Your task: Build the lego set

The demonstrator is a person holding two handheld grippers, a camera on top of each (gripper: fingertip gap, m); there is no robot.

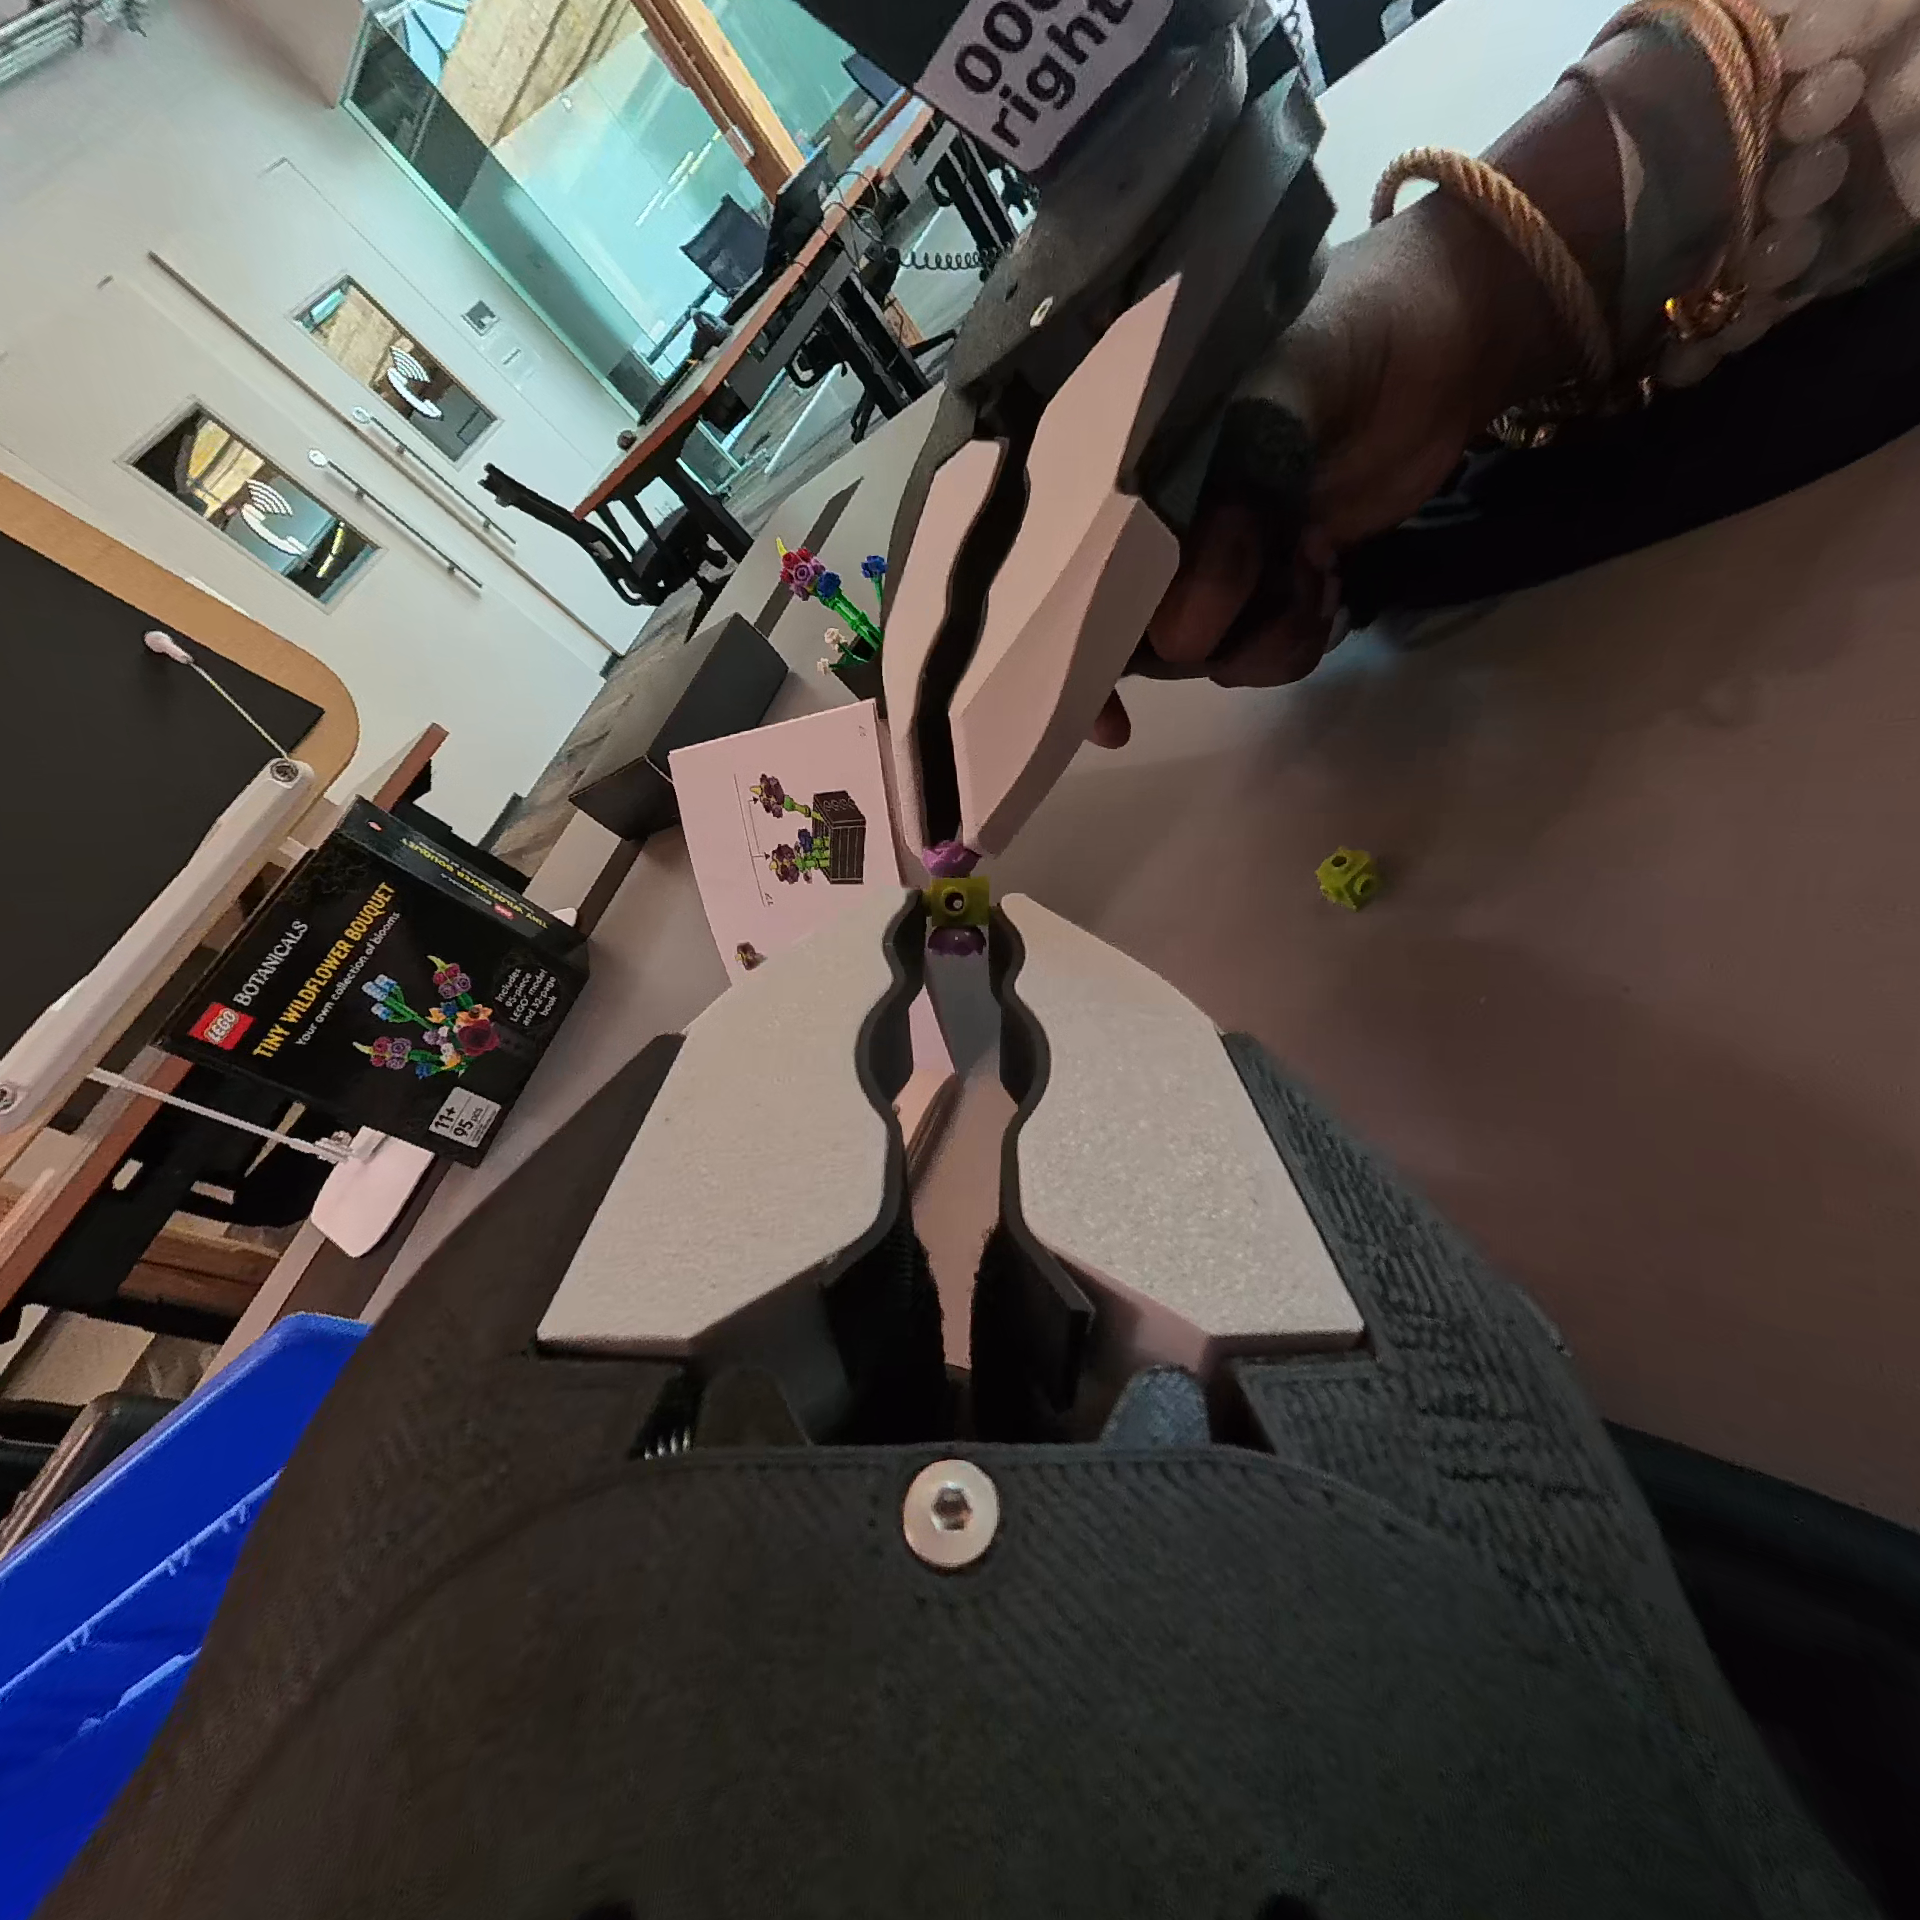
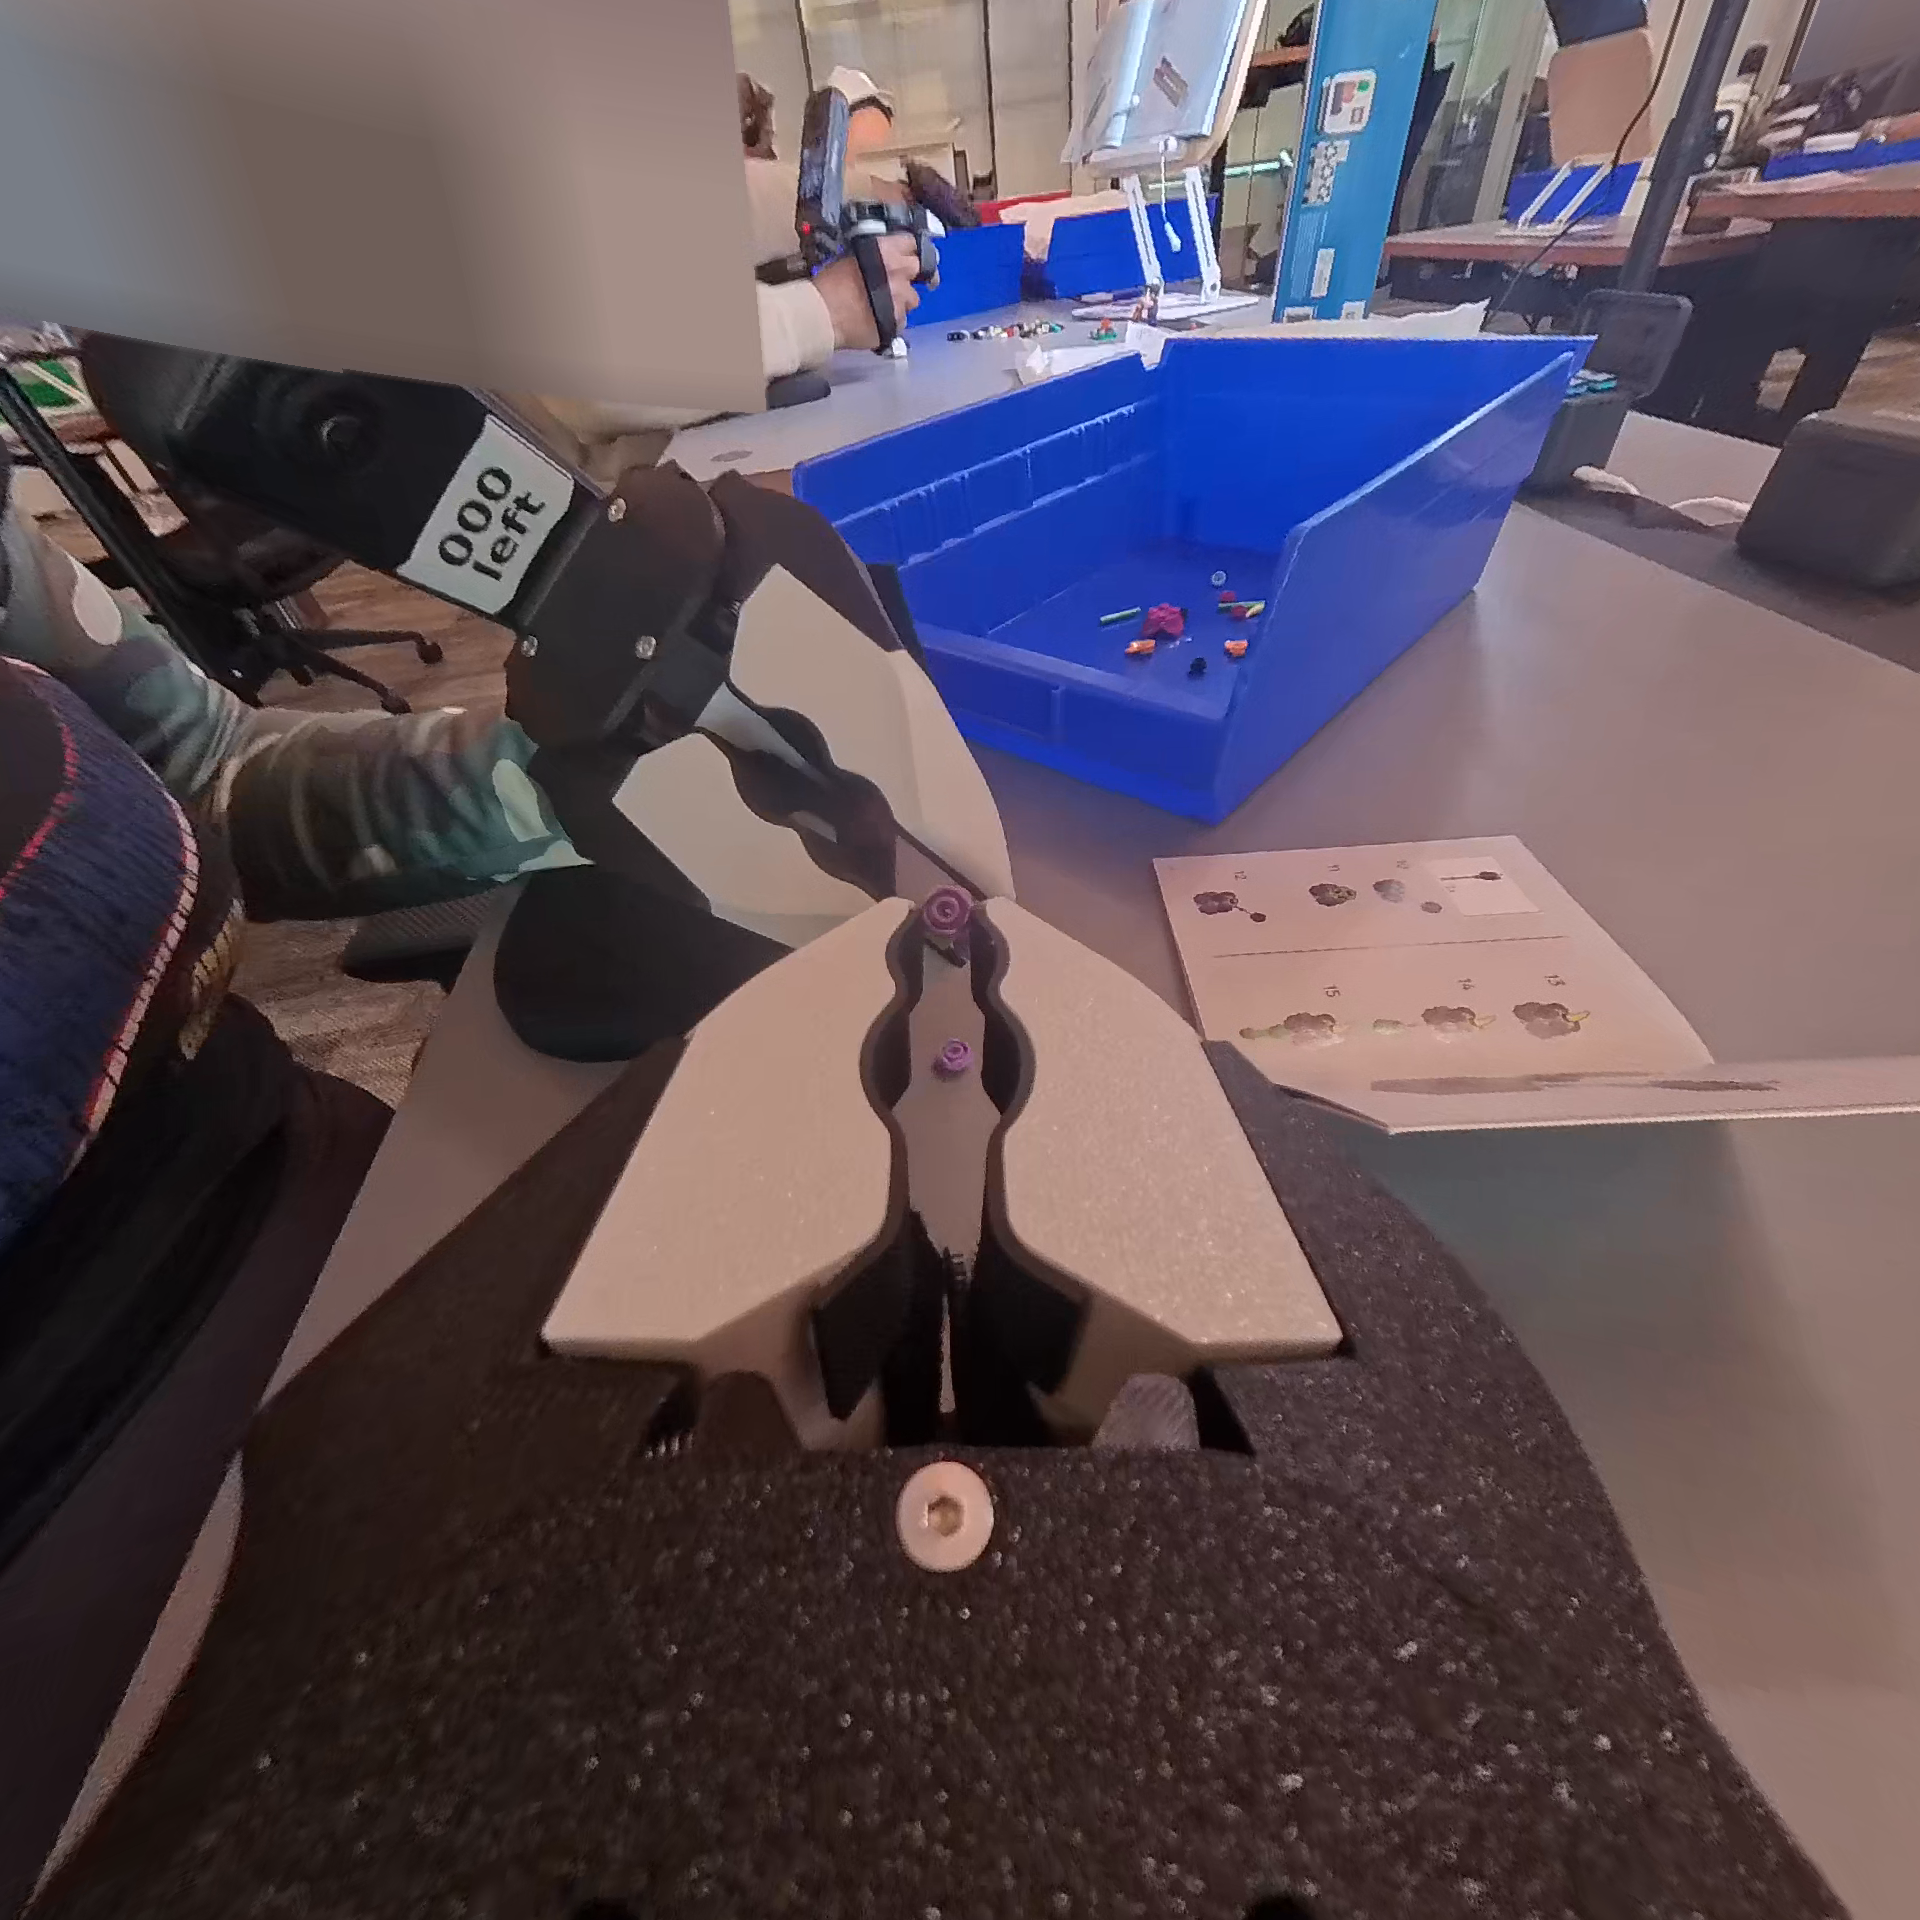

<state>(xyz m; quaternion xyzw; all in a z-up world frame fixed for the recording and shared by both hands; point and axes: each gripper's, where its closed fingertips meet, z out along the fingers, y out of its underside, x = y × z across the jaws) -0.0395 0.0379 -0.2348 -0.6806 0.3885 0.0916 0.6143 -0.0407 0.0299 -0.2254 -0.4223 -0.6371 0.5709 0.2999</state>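
Your left gripper (image 1: 957, 914) clenches a lime brick (image 1: 957, 902) with a purple flower (image 1: 955, 941) attached, above the grey table (image 1: 1558, 1039). Your right gripper (image 2: 948, 914) pinches another purple flower piece (image 2: 945, 910), tip to tip against the brick.

office chairs (image 1: 623, 540) and desks (image 1: 769, 312) far off; grey case (image 2: 1834, 509) on table (image 2: 1662, 727); glass partition (image 1: 582, 135) behind

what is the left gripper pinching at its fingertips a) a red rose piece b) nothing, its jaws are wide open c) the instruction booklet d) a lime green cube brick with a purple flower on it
d: in the left wrist view the left gripper is closed on a lime green cube brick with a purple flower piece attached.
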